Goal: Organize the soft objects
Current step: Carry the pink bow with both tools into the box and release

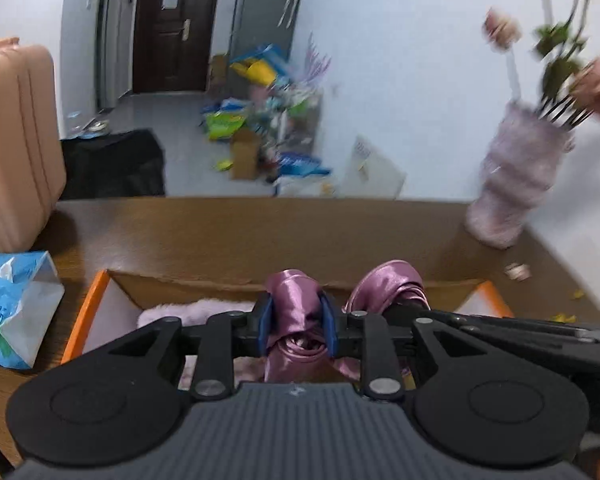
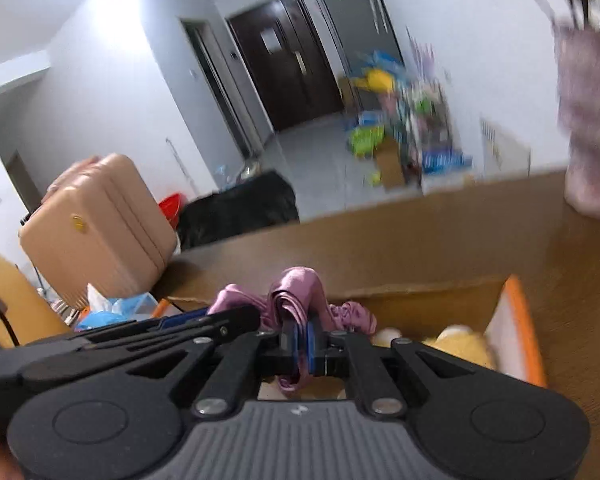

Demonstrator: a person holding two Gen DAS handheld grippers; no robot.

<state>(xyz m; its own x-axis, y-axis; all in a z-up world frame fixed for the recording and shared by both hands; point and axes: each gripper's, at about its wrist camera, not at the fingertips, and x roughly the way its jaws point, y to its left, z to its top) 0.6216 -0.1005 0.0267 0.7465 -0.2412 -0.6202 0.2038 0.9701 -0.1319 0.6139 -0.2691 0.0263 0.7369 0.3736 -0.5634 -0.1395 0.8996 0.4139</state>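
A shiny purple satin cloth [image 1: 296,300] is held by both grippers above an open cardboard box [image 1: 188,288] with orange edges. My left gripper [image 1: 295,326] is shut on one bunched part of it. My right gripper [image 2: 300,340] is shut on another fold of the same cloth [image 2: 296,288]; its arm shows in the left wrist view [image 1: 500,332]. Inside the box lie a pale pink fluffy item [image 1: 196,308] and a yellow plush toy [image 2: 460,344].
The box [image 2: 516,320] sits on a brown wooden table [image 1: 260,232]. A blue tissue pack [image 1: 12,300] and a pink suitcase [image 1: 16,140] are at the left. A fluffy lilac vase with flowers [image 1: 516,176] stands at the right. Clutter lies on the floor beyond.
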